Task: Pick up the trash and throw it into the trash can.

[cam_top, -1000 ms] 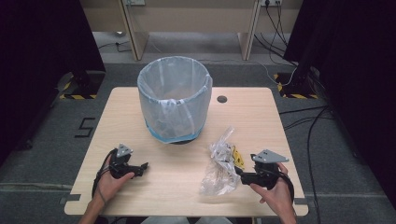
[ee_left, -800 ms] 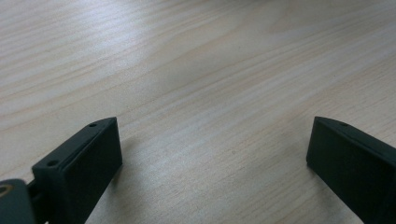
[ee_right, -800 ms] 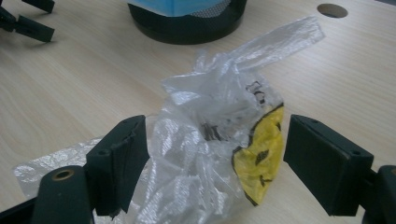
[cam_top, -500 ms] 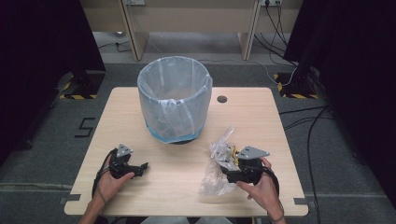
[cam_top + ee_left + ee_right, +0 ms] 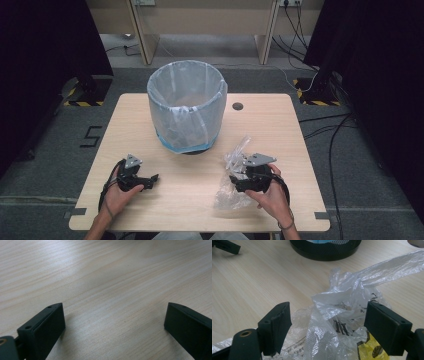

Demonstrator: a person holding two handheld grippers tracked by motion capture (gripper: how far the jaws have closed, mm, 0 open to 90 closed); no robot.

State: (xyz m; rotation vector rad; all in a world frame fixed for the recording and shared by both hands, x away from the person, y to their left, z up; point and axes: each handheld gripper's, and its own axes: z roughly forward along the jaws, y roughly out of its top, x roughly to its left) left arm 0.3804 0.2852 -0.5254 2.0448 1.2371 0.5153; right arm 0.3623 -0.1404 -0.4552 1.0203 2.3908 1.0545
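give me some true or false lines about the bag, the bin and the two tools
1. The right tool is open around the crumpled plastic bag. True.
2. The left tool grips the bag. False: it is open over bare table.
3. The bin has a plastic liner. True.
4. The bag lies inside the bin. False: it lies on the table, in front of the bin.

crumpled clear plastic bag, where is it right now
In the high view the crumpled clear plastic bag lies front right on the wooden table, between the open right gripper's jaws.
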